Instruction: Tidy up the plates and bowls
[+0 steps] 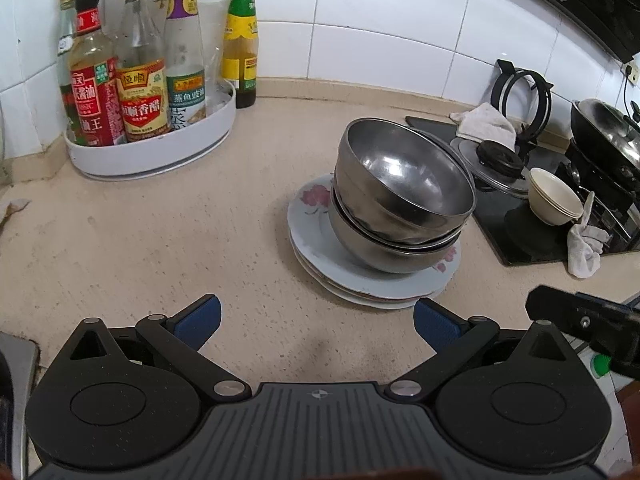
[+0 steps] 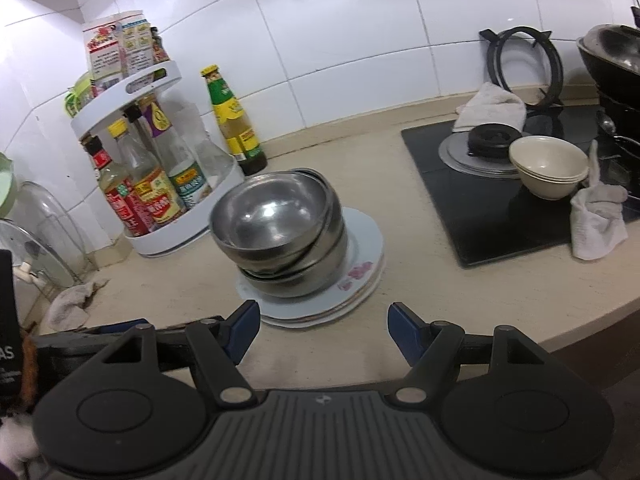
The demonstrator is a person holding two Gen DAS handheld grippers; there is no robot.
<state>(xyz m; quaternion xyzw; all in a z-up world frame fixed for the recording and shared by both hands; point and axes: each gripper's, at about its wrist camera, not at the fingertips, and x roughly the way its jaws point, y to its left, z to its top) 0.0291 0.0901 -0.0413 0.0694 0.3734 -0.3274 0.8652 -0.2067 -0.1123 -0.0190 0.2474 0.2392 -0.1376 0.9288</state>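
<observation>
Table [image 1: 160, 240] of beige stone carries a black stove top [image 2: 500, 216] on the right. White rack [image 1: 160, 156] of sauce bottles stands left. Between them, steel bowls [image 1: 400, 184] sit tilted on stacked plates [image 1: 316, 240]. Cream bowls [image 2: 548, 166] rest on the stove. Left gripper [image 1: 318, 320] and right gripper [image 2: 324, 328] hover near, jaws wide, holding nothing.

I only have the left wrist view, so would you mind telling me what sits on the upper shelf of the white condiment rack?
Observer: The right wrist view shows packets and small boxes on the upper shelf of the white rack.
Operator: Thank you. Is anything left of that rack?
Observer: Yes, a crumpled rag lies on the counter there.
Operator: And the right gripper?
Observer: The right gripper is open, facing the steel bowls stacked on the plates.
</observation>
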